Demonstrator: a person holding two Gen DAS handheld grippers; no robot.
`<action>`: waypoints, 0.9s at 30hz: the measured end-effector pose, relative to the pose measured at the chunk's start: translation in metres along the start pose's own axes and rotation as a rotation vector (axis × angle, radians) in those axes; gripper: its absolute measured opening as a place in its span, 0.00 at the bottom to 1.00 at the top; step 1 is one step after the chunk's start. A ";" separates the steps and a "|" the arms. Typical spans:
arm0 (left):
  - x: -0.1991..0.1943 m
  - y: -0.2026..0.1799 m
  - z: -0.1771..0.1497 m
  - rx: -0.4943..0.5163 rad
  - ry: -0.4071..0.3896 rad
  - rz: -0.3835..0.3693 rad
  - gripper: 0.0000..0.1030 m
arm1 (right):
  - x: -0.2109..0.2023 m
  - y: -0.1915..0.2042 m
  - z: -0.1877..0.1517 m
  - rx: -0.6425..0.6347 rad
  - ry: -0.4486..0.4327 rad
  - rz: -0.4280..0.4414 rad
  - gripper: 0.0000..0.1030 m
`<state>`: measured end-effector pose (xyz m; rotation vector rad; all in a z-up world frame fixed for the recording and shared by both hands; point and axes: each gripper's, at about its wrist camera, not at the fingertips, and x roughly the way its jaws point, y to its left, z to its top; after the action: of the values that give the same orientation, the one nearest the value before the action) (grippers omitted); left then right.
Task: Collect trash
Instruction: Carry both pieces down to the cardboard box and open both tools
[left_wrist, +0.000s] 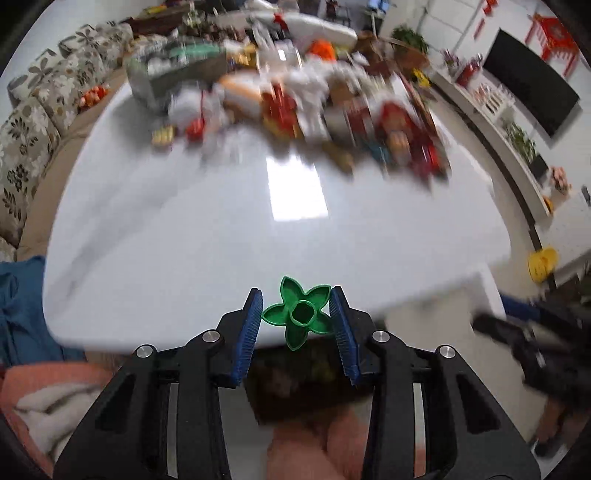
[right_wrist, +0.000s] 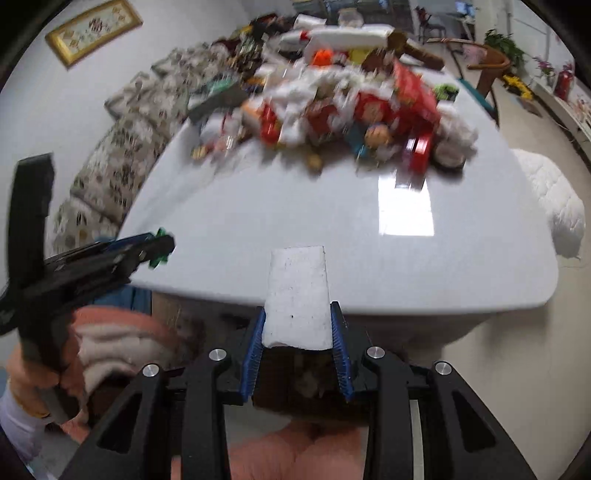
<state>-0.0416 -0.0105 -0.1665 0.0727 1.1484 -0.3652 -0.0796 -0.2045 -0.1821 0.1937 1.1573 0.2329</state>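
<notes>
The left gripper (left_wrist: 296, 314) clamps a green flower-shaped plastic piece (left_wrist: 299, 314) between its blue pads, held over the near edge of a white table (left_wrist: 184, 236). The right gripper (right_wrist: 298, 326) grips a white foam block (right_wrist: 297, 295). A blurred heap of trash (right_wrist: 332, 107) sits at the table's far side.

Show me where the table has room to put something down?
The near half of the white table is bare, from its front edge up to the window glare. The far half is crowded with a blurry trash pile. Both tools are full: green flower piece, white foam block.
</notes>
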 end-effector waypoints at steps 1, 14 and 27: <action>0.003 -0.003 -0.016 0.008 0.033 -0.017 0.36 | 0.005 0.002 -0.010 -0.002 0.029 -0.001 0.33; 0.202 -0.004 -0.148 -0.043 0.465 -0.086 0.37 | 0.169 -0.050 -0.116 0.129 0.310 -0.099 0.35; 0.295 0.023 -0.178 -0.098 0.596 0.002 0.80 | 0.219 -0.088 -0.129 0.238 0.340 -0.209 0.85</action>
<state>-0.0847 -0.0185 -0.5086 0.1007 1.7530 -0.2909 -0.1070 -0.2238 -0.4491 0.2466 1.5331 -0.0620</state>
